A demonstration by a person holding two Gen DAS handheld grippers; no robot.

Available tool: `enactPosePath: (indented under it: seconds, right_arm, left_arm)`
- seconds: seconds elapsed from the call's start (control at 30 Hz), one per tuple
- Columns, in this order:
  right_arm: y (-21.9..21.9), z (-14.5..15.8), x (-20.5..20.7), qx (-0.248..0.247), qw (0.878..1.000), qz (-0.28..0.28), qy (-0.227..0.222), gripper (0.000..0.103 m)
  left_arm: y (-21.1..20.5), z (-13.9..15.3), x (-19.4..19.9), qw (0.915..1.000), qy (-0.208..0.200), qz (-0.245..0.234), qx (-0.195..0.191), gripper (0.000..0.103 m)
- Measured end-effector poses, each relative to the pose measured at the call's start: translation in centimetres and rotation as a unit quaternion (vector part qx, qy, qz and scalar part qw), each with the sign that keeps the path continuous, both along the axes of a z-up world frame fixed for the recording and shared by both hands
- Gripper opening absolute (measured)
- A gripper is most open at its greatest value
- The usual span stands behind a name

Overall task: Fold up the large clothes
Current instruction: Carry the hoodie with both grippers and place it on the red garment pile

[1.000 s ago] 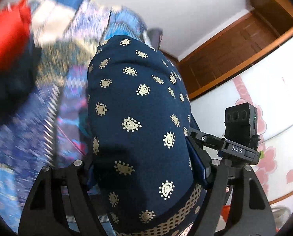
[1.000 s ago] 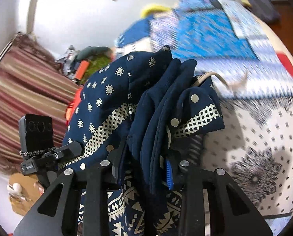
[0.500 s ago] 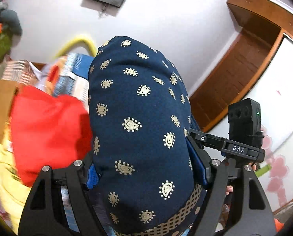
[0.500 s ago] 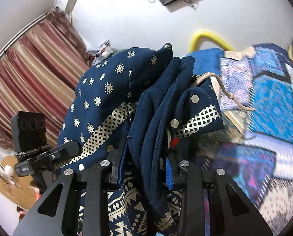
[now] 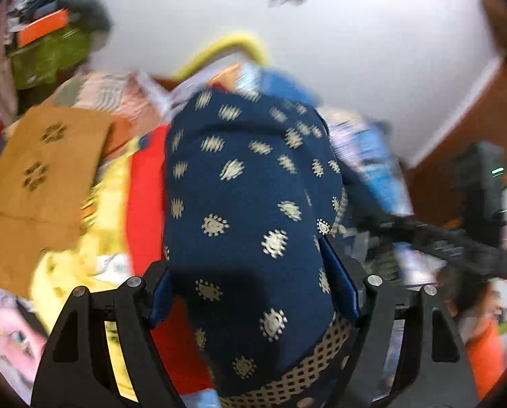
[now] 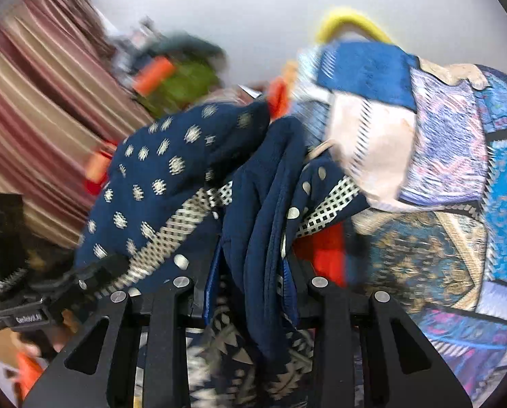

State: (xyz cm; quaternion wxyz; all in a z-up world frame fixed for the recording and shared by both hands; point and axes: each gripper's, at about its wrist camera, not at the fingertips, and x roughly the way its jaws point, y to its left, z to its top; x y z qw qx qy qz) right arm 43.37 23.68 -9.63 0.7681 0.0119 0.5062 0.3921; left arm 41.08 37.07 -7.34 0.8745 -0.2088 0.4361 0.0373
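Both views were blurred by motion. In the left wrist view, the left gripper (image 5: 253, 292) sat at the bottom centre of the frame, its jaws easing wider while a thick bundle of navy blue cloth printed with small cream motifs (image 5: 250, 210) filled the gap between them; the blue pads (image 5: 340, 278) pressed against the bundle's sides. The garment rose from the bottom edge to the middle of the frame, with a cream checked band near its lower edge. Left of it lay a red cloth (image 5: 144, 204), a yellow cloth (image 5: 110, 190) and a mustard-brown fabric with dark flower prints (image 5: 39, 176). A white wall (image 5: 355, 51) filled the upper frame.

In the right wrist view, the right gripper (image 6: 251, 292) at the bottom centre was clenched on a gathered fold of the same navy garment (image 6: 171, 183), which spread up and to the left. A heap of blue, lilac and cream patterned textiles (image 6: 440, 156) filled the right side. Striped maroon curtains (image 6: 25, 102) hung at the left.
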Motion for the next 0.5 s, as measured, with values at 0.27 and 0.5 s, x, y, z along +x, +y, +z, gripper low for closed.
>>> enactPosePath:
  seconds: [0.27, 0.5]
  right_arm:
    - [-3.8, 0.8, -1.3, 0.01, 1.0, -0.024, 0.005, 0.032]
    - [-3.7, 4.6, -3.1, -0.022, 0.994, -0.028, -0.102, 0.032]
  left_arm:
    - [-0.6, 0.4, -1.3, 0.9941, -0.033, -0.005, 0.103, 0.091]
    - [-3.6, 3.1, -4.6, 0.9845, -0.057, -0.011, 0.165, 0.091]
